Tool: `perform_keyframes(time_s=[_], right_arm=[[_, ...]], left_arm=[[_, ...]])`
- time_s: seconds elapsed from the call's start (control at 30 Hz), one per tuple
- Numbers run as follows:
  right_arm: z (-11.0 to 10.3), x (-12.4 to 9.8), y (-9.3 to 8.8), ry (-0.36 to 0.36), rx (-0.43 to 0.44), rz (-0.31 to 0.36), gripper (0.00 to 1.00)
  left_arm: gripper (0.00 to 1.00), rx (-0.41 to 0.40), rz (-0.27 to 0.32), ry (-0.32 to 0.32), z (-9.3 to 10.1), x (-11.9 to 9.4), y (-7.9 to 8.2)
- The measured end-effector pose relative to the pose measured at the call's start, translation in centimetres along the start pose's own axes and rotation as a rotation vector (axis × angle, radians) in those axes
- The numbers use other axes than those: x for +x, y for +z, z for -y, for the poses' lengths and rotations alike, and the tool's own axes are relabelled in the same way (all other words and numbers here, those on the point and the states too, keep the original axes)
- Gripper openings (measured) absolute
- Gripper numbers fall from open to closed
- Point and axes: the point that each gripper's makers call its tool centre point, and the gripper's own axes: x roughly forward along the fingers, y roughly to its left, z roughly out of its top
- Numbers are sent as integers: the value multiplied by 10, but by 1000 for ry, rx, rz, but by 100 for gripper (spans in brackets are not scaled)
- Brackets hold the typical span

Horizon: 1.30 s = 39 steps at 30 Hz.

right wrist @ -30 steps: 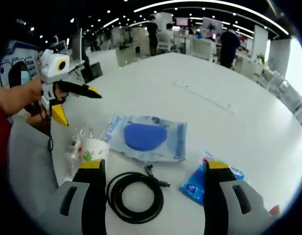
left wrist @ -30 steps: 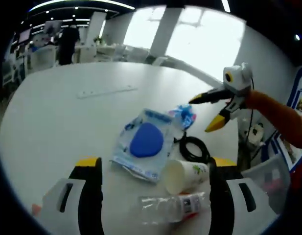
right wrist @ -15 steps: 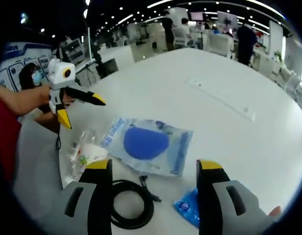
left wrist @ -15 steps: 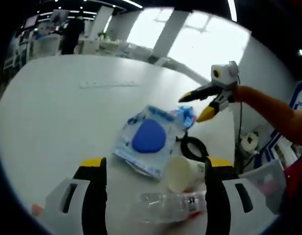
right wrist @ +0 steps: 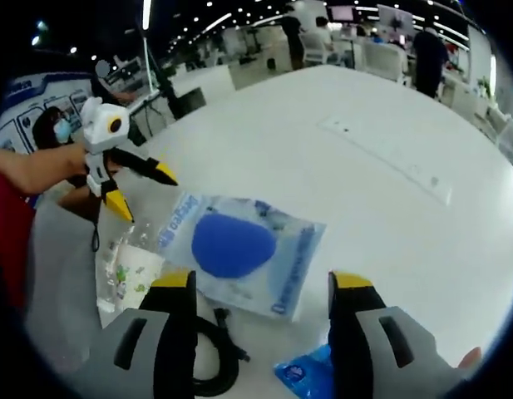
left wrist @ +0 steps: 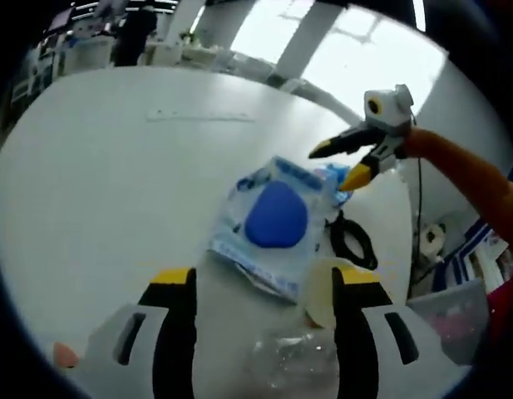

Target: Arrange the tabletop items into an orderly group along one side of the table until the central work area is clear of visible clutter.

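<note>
A clear bag holding a blue pad point(left wrist: 273, 220) point(right wrist: 235, 245) lies on the white table point(left wrist: 115, 166) point(right wrist: 364, 191). Beside it are a tipped paper cup point(left wrist: 327, 291) point(right wrist: 131, 274), a crushed clear bottle point(left wrist: 298, 366) point(right wrist: 127, 239), a coiled black cable point(left wrist: 353, 243) point(right wrist: 214, 357) and a small blue packet point(left wrist: 335, 177) point(right wrist: 302, 378). My left gripper point(left wrist: 264, 278) point(right wrist: 146, 194) is open above the cup and bottle, holding nothing. My right gripper point(right wrist: 262, 283) point(left wrist: 335, 166) is open over the bag's near edge, also holding nothing.
A flat cover strip point(left wrist: 202, 116) point(right wrist: 393, 158) is set into the table beyond the items. A grey bin point(left wrist: 456, 307) stands off the table edge. People and desks fill the room behind. The table's far half is bare.
Both cameras have moved in toward the bag, so cup, bottle, cable and packet sit lower in the views. Nothing on the table has shifted. Both grippers stay open.
</note>
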Motion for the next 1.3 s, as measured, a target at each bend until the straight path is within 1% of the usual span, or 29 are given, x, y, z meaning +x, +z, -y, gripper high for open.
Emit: perform_keyframes(time_s=[0.03,0.07,0.1,0.17,0.23,0.33,0.4,0.47,0.53,0.67,0.77,0.9,1.07,1.13,1.3], right_arm=[[1,0,0,2,0,-3,59],[1,0,-1,5,0,-5,58],[2,0,-1,7,1,-8,56],[5,1,-4,9,10,-22,54],[6,2,-6,9,9,-33,50],[7,5,-9,16,14,-58,44],[8,6,-8,14,13,-57,42],[8,9,-6,20,27,-53,40],[9,10,-6,17,24,-54,38],[12,13,-7,9,40,-63,34],[17,16,-10,-13,43,-79,29],[22,17,-12,-32,61,-89,23],[22,20,-19,-44,69,-119,19],[24,21,-21,-52,76,-124,17],[28,21,-26,-68,83,-129,7]], left_arm=[[58,1,-6,6,-2,2,0],[53,-4,-18,6,-2,4,-2],[50,-15,-44,9,-3,6,-6],[48,-15,-60,11,-3,11,-9],[45,-16,-67,12,-3,14,-11],[39,-38,-82,8,-3,18,-13],[35,-48,-93,5,-2,21,-16],[31,-54,-89,8,-5,24,-14],[29,-60,-87,7,-4,24,-14],[25,-60,-103,14,-6,27,-15],[23,-62,-110,27,-8,30,-16],[18,-61,-132,28,-7,34,-18],[14,-70,-138,40,-9,37,-17],[13,-76,-130,50,-11,37,-14],[10,-74,-129,60,-14,36,-13]])
